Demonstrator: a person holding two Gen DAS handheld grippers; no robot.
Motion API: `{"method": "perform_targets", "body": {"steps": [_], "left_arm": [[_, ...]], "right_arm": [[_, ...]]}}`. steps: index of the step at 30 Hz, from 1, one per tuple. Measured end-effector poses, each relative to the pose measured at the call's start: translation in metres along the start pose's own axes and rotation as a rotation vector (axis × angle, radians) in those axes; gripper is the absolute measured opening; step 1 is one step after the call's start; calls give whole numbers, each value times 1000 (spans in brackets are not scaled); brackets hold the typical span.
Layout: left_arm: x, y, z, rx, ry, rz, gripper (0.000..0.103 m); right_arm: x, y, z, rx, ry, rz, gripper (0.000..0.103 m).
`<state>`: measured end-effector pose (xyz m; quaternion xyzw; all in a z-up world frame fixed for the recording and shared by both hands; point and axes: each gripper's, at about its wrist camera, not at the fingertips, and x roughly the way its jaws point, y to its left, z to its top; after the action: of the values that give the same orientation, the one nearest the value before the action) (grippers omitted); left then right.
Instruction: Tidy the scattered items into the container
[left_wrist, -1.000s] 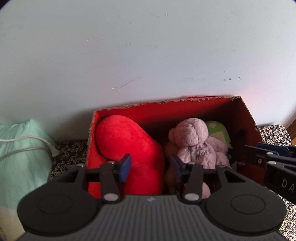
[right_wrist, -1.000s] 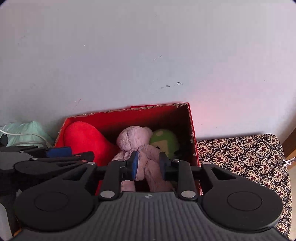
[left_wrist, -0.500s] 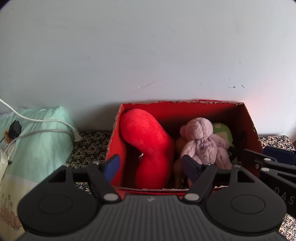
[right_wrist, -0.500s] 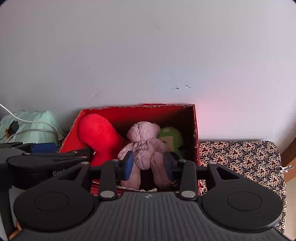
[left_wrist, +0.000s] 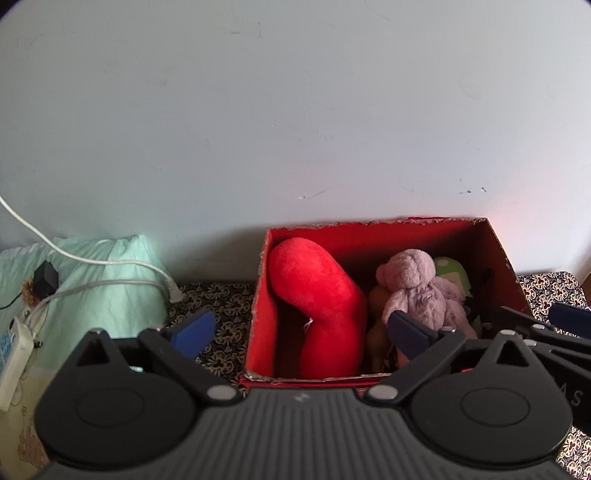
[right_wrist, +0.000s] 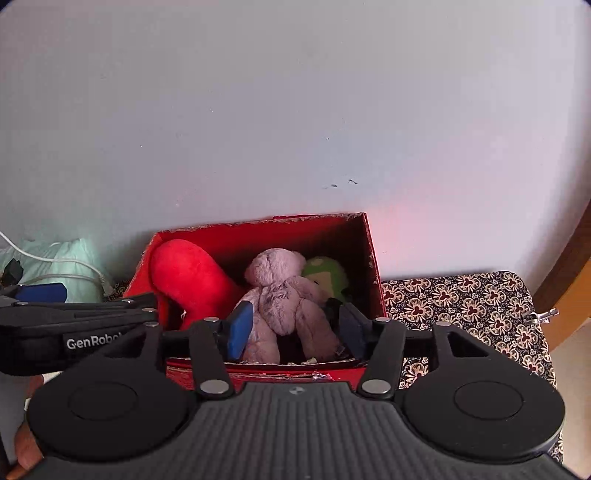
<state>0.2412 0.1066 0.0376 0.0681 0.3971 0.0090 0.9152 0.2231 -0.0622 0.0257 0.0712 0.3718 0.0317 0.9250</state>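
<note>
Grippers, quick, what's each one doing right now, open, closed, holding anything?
Left gripper: jaws wide open, empty, in front of the red box.
Right gripper: jaws open, empty, framing the pink teddy.

Red box (left_wrist: 258, 295) against the wall (left_wrist: 295, 110), with red plush (left_wrist: 321, 295) at its left side, pink bear (left_wrist: 417, 291) at right. Left gripper (left_wrist: 299, 332) before the box, jaws wide apart, holding nothing. Green pillow (left_wrist: 110, 280) left of the box.

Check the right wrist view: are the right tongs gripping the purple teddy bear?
No, the right tongs are open, with the purple teddy bear lying free in the red box.
</note>
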Motion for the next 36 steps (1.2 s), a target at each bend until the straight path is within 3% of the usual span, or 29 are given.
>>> {"method": "perform_targets", "body": {"steps": [7, 12, 18, 27, 31, 36], "left_arm": [[0, 25, -8, 1, -3, -31, 103], [-3, 41, -13, -7, -5, -42, 103], [-1, 71, -10, -90, 20, -70, 103], [5, 90, -12, -152, 60, -70, 103], [-5, 86, -11, -125, 7, -31, 103], [-18, 76, -9, -103, -34, -36, 103]], "right_arm": [[-8, 23, -11, 57, -45, -86, 71], [-10, 34, -21, 92, -40, -121, 73], [-16, 46, -26, 98, -78, -202, 84], [-12, 67, -32, 56, -57, -176, 90], [-14, 68, -30, 48, -56, -175, 90], [-23, 66, -28, 51, -82, -158, 90]]}}
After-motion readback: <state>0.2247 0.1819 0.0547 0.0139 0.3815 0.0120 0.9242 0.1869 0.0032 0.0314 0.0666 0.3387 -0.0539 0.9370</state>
